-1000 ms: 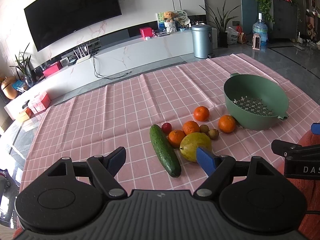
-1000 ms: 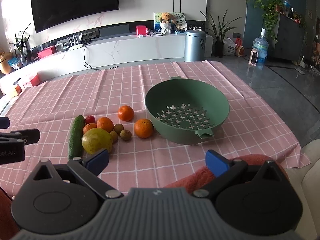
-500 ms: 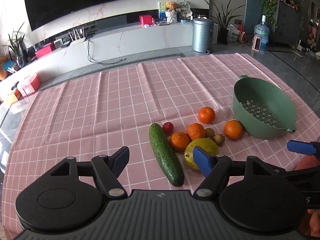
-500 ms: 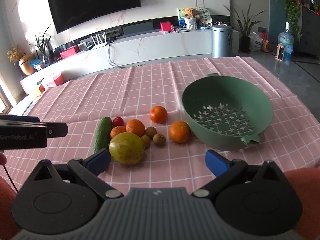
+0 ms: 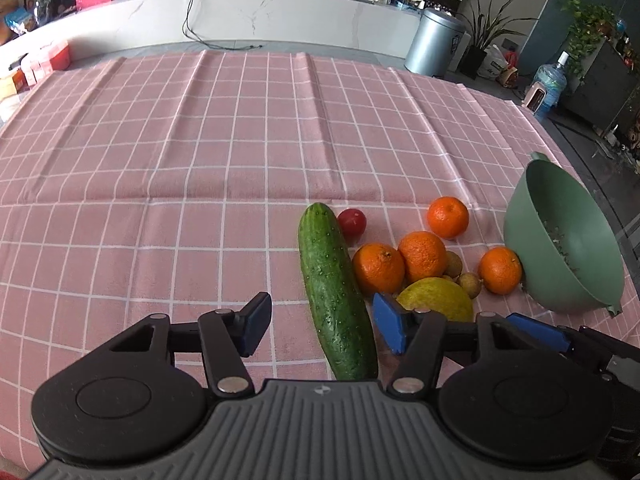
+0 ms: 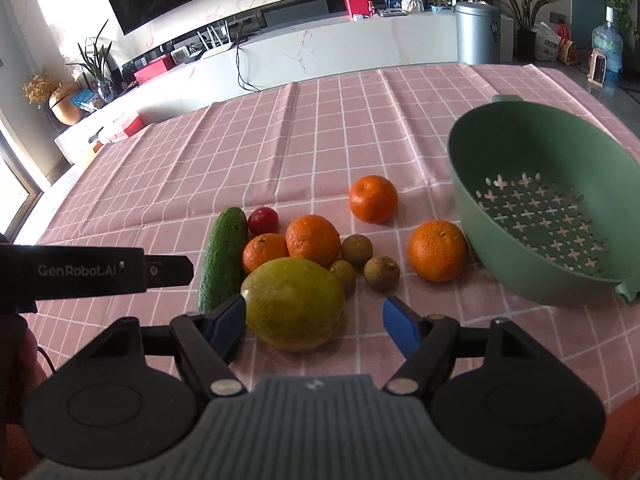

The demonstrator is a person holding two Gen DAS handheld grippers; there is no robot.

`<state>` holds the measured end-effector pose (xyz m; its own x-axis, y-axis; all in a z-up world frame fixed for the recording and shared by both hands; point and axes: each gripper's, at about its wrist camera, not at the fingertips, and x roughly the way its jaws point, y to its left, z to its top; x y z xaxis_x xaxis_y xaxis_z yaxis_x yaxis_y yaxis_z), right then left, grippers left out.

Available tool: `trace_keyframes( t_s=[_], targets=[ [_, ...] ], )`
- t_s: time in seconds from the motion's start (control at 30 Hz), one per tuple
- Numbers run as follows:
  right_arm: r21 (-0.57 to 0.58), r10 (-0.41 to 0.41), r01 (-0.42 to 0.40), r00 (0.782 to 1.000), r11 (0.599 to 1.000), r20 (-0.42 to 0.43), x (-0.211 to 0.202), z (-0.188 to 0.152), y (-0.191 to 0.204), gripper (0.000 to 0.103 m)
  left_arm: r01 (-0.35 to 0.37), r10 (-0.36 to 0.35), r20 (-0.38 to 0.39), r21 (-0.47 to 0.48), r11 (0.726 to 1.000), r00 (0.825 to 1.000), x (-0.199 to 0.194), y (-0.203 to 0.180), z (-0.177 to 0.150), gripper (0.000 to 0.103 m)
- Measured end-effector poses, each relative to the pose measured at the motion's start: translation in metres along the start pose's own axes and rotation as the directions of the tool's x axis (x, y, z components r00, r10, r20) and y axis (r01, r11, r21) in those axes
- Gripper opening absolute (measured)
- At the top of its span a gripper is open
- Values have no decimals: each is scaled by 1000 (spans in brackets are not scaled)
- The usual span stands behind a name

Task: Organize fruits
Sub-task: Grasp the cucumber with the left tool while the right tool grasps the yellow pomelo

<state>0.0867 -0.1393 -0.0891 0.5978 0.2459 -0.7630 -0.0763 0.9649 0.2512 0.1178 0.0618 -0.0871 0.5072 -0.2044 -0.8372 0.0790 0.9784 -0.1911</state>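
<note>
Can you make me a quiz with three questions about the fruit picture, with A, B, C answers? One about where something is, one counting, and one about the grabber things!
1. Where is the small red tomato?
A. inside the bowl
B. beside the far end of the long green cucumber
C. on the floor

2. How many round orange tangerines lie on the pink checked tablecloth?
A. two
B. four
C. six

3. How is the green plastic colander bowl?
A. empty
B. full of fruit
C. upside down

Answers:
1 B, the tomato sits right by the cucumber's far tip.
2 B, four show.
3 A, only its cross-shaped holes show inside; the right gripper and the left gripper are both open, holding nothing.
</note>
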Motion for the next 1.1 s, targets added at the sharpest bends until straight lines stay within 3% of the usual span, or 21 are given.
trace_keyframes(
  t_s=[0.27, 0.53, 0.83, 1.0, 1.1],
  targets=[
    [38, 53, -50, 996, 998, -66, 31, 3, -1, 74, 80, -86, -52, -106, 991, 995, 25, 13, 4, 65],
    [71, 93, -87, 992, 994, -86, 45, 4, -2, 73, 76, -88, -84, -128, 989, 993, 44, 14, 9, 61],
    [64, 101, -94, 989, 993, -109, 45, 2, -4, 66, 65, -71, -95, -67, 996, 993, 46, 6, 10, 44],
    [34, 73, -69, 989, 997, -128, 36, -3, -6, 66, 23, -26, -112, -27, 999, 993, 34, 8, 8, 42],
    [22, 61, -59, 990, 998, -129, 34, -6, -7, 66, -7, 8, -106, 15, 1000, 994, 38, 2, 10, 50]
  ],
)
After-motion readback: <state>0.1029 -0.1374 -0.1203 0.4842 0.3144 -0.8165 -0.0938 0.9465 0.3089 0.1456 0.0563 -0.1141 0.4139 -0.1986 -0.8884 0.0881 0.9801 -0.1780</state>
